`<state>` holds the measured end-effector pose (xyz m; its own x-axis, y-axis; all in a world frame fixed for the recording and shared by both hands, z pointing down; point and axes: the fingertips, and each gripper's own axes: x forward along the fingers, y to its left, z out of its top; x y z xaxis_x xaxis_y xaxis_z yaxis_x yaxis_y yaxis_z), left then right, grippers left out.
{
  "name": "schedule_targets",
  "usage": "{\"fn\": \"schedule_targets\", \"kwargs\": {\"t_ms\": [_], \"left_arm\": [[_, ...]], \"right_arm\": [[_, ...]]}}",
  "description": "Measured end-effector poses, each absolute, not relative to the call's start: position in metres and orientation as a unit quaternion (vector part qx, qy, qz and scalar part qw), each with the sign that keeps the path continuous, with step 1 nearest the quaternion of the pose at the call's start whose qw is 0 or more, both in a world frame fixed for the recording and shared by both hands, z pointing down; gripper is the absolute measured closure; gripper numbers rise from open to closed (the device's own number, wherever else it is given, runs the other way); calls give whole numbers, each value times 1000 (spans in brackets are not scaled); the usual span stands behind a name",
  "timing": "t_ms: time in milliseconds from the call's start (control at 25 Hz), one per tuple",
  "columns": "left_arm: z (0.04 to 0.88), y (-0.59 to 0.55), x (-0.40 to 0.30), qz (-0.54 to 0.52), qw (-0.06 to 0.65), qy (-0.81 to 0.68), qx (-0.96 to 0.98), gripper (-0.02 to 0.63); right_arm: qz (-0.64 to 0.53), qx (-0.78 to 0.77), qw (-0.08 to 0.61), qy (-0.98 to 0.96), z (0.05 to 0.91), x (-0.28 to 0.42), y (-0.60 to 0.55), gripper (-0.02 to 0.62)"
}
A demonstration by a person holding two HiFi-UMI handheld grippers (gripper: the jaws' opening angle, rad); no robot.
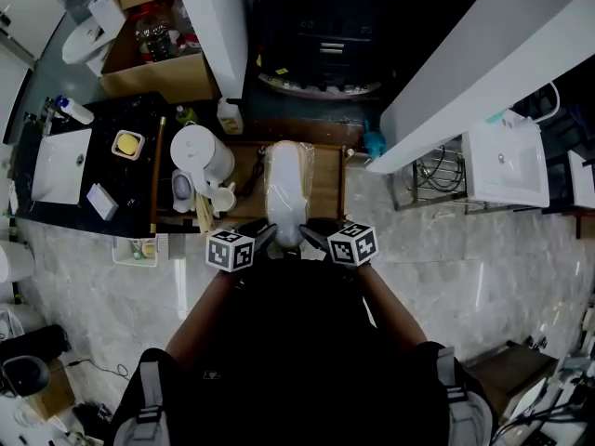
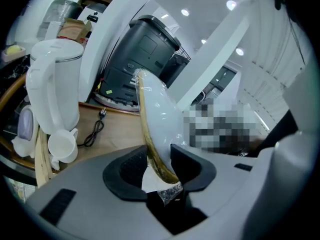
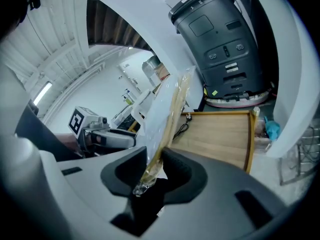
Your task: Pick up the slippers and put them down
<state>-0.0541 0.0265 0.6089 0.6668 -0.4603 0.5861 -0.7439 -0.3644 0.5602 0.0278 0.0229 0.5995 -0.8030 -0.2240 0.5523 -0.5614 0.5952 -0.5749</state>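
Over the wooden tray (image 1: pixel 330 190), both tongs hold one pack of white slippers (image 1: pixel 286 190) in clear plastic wrap.

- Left gripper (image 1: pixel 268 237): clenched on the near end of the slippers (image 2: pixel 157 115). In the left gripper view the pads of the left gripper (image 2: pixel 159 164) pinch the tan sole edge, and crumpled wrap sticks out behind them.
- Right gripper (image 1: pixel 310 235): also clenched on the near end of the slippers (image 3: pixel 167 109). The right gripper view shows the jaws of the right gripper (image 3: pixel 157 166) nipped on the sole edge and wrap.
- Slippers stand on edge between the two grippers. They slope upward away from the jaws, and the far end is clear of the wooden tray (image 3: pixel 220 134).
- The two grippers sit side by side, close together. The left gripper's marker cube (image 3: pixel 82 120) shows in the right gripper view.
- On the left part of the tray: a white kettle (image 1: pixel 200 156) (image 2: pixel 52 84) with a white cup (image 2: pixel 62 146) just beside it, and a black cord (image 2: pixel 95 129) lying on the wood.
- Behind the tray: a dark machine (image 2: pixel 135 59) (image 3: pixel 225 39).
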Motion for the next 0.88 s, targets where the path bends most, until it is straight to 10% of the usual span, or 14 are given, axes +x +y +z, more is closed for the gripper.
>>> {"fn": "schedule_targets", "kwargs": {"t_ms": [880], "left_arm": [[551,6,-53,123,380,-395,827,457]], "right_arm": [[376,230,147,-885,546,34,7,492]]}}
